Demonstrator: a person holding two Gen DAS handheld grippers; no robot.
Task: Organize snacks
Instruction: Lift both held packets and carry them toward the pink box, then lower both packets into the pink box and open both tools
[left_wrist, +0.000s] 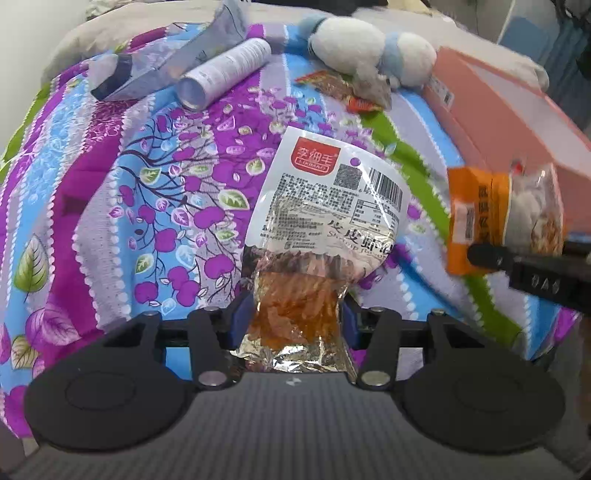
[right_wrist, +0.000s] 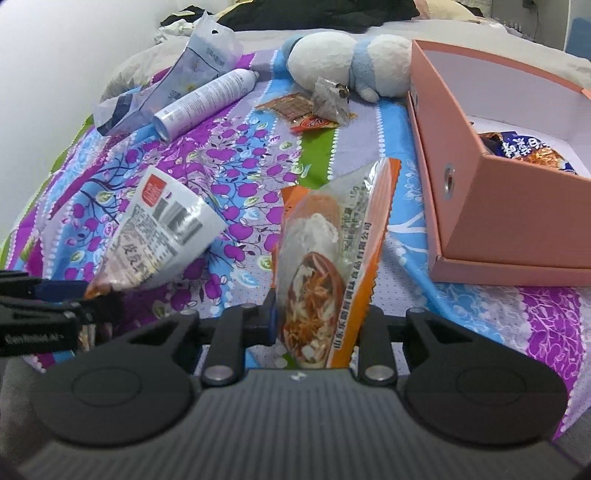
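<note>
Bedding with a purple, blue and green floral print (right_wrist: 236, 177) serves as the work surface. Nearest, the left gripper (left_wrist: 291, 317) is clamped on the lower end of a white pack (left_wrist: 325, 206) with orange strips showing through its clear part, and the right gripper (right_wrist: 317, 317) is clamped on the bottom of an orange pack (right_wrist: 328, 258); both packs stand upright off the bedding, side by side. To the right lies an open pink box (right_wrist: 491, 192) with other snack bags already in it, so these two most likely go there. To do it well, carry each pack clear over the box's near wall before letting go, one hand at a time so the grippers do not cross, and keep the squeeze light, since the contents look crushable. Farther off, small wrappers (right_wrist: 306, 110) lie just beside a plush toy (right_wrist: 347, 62); a white can (right_wrist: 207, 99) and a clear bag (right_wrist: 177, 81) lie to the left. Box contents are mostly hidden by its wall, the print on both packs is too blurred to read fully, and the box's far corner is cut off.
</note>
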